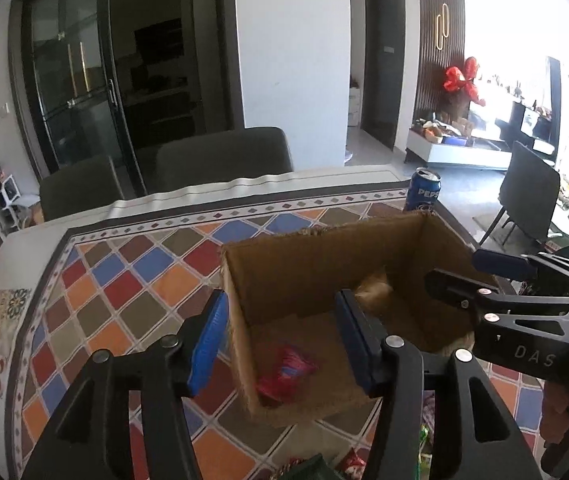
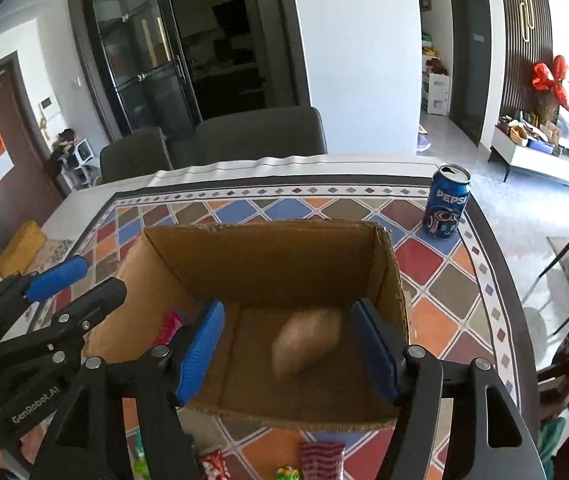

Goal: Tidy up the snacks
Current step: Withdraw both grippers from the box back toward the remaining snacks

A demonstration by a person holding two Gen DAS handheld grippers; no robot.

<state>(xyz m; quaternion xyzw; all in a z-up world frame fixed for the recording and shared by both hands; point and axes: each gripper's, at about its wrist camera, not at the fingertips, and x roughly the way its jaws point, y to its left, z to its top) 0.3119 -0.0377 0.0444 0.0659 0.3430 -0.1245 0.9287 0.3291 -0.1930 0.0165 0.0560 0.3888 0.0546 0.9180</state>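
Observation:
An open cardboard box [image 1: 284,276] [image 2: 268,256] stands on the patterned tablecloth. A red snack packet [image 1: 284,372] lies on its floor; it shows as a pink edge in the right wrist view [image 2: 168,326]. A tan, blurred snack [image 2: 308,344] is inside the box between my right gripper's fingers, apart from both; it also shows in the left wrist view [image 1: 374,292]. My left gripper [image 1: 280,340] is open and empty over the box's left wall. My right gripper [image 2: 288,350] is open above the box's near edge. Several loose snack packets [image 2: 320,458] lie in front of the box.
A blue Pepsi can [image 2: 446,202] [image 1: 422,190] stands behind the box on the right. Two dark chairs [image 2: 260,132] stand at the table's far side. A yellow box [image 2: 20,246] sits at the table's left end. The table's right edge [image 2: 512,300] drops to the floor.

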